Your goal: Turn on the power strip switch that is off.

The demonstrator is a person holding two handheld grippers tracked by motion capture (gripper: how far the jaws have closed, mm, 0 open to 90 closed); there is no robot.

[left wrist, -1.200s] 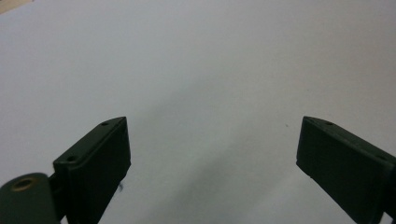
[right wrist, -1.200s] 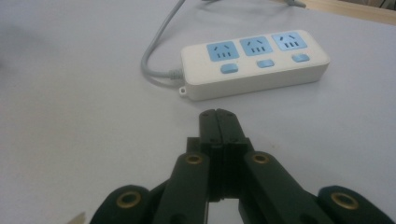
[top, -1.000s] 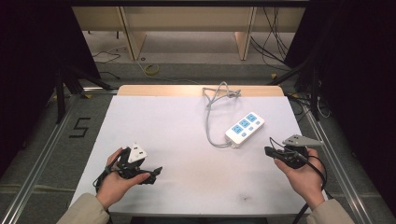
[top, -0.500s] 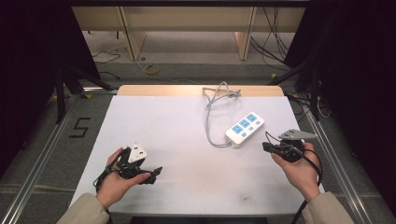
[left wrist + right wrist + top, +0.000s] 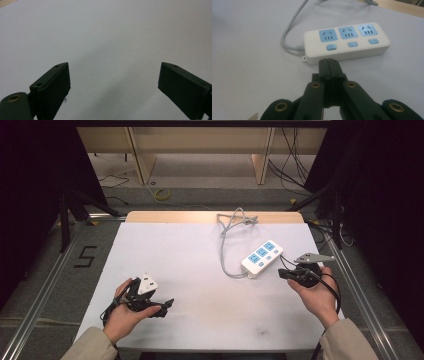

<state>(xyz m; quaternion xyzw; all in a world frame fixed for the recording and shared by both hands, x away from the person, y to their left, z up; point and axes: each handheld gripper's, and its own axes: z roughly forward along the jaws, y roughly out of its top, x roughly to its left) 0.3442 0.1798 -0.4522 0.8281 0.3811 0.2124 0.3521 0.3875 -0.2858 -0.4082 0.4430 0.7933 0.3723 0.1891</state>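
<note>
Black tools (image 5: 167,303), brass rivets, beige sleeves (image 5: 90,345).

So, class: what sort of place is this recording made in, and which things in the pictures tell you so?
Probably a lab or studio rig for recording handling tasks, not a home. A bare white table stands on a metal frame between dark curtains, with a floor mark "5" and only a power strip laid out.

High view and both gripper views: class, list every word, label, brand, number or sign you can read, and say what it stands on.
"5": dark figure on the floor left of the table.
Power strip: no readable print; its blue sockets and buttons carry no words.
Nothing else is legible.
</note>
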